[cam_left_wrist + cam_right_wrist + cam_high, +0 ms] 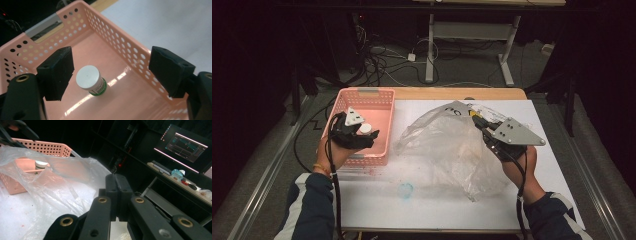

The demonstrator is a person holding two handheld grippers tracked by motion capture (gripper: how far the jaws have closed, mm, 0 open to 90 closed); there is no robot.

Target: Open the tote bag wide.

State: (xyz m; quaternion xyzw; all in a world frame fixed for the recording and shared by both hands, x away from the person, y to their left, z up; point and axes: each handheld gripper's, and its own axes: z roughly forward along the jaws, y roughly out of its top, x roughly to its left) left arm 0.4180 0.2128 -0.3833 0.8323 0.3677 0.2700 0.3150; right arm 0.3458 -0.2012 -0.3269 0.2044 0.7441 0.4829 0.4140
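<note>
The left gripper (110, 75) is being held over the basket (120, 42), jaws spread above the jar (90, 80); the bag (452, 145) is being pinched by the right gripper (482, 125), jaws pressed together.

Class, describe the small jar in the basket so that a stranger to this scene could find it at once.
Find the pink perforated basket at the table's left edge. On its floor, below the open left gripper, stands the small jar: white round lid, green band at its base, the only thing in the basket.

Table lit from overhead, bkgd black — glare on basket (125, 105) floor.
</note>
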